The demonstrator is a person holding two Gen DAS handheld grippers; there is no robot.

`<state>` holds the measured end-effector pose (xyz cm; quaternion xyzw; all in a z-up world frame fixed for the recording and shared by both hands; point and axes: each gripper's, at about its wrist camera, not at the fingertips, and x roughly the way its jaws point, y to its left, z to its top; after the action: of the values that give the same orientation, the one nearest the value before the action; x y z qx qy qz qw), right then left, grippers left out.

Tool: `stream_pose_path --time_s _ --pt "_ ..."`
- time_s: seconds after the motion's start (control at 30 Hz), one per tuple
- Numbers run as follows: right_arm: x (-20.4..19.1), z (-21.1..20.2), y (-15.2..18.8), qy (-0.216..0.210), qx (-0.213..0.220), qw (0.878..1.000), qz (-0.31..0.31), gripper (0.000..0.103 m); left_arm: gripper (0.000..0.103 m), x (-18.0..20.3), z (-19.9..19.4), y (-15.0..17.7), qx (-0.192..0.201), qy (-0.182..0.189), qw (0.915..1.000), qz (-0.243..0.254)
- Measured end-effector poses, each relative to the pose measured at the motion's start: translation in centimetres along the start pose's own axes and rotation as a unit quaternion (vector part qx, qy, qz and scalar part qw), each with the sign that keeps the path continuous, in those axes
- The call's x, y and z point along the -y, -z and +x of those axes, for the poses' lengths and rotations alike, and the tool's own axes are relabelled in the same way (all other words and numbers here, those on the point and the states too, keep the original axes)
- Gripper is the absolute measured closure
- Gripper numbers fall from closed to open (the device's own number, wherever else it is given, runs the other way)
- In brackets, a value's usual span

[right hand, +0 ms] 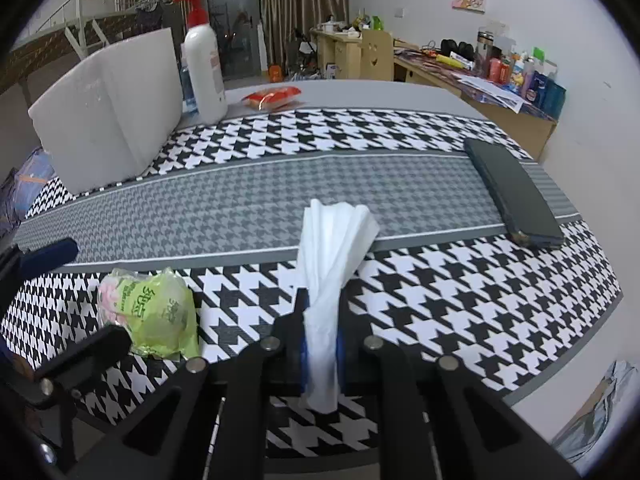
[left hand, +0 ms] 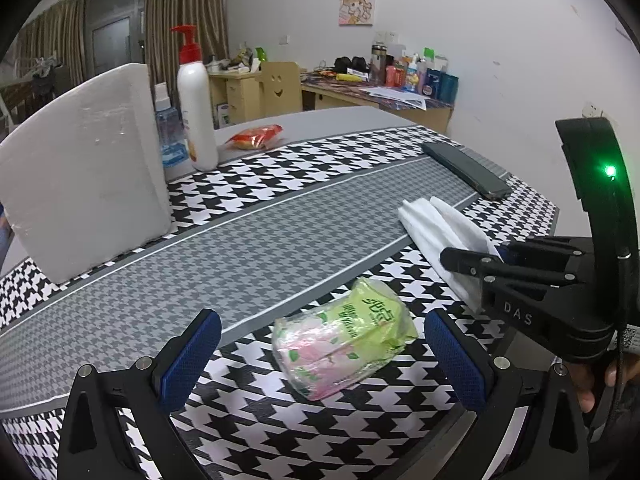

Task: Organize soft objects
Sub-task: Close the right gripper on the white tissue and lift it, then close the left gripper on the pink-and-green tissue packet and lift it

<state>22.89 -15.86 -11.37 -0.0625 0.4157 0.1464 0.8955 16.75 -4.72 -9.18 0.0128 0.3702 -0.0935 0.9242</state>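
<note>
While right tool (right hand: 320, 344) pinches limp, light tissue (right hand: 336, 240), left tool (left hand: 320, 364) spread; squashy tissue pack (left hand: 344, 344) at 12 o'clock, grip across middle.

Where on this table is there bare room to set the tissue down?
The grey middle band is bare between the white foam block and the dark case. The near edge is crowded: the green tissue pack, the left gripper and the right gripper holding the white tissue.
</note>
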Motion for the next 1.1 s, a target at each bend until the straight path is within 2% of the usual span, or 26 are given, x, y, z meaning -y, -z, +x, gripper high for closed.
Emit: stream_pose_path --time_s 0.6,0.9,0.97,1.1 --pt "1.1 -0.5 0.5 -0.011 0.01 1.0 0.013 0.089 0.001 1.1 2.0 0.4 -0.04 -0.002 0.999 0.018" --pt "1.3 -0.6 0.9 -0.016 0.011 1.0 0.016 0.089 0.017 1.4 3.3 0.2 -0.062 0.008 0.998 0.009" --pt "1.4 -0.5 0.9 -0.016 0.01 1.0 0.017 0.089 0.025 1.5 3.2 0.2 -0.061 0.006 0.9981 0.013" --pt "1.4 -0.5 0.9 -0.017 0.011 1.0 0.016 0.089 0.028 1.6 3.2 0.2 -0.06 0.004 0.9981 0.017"
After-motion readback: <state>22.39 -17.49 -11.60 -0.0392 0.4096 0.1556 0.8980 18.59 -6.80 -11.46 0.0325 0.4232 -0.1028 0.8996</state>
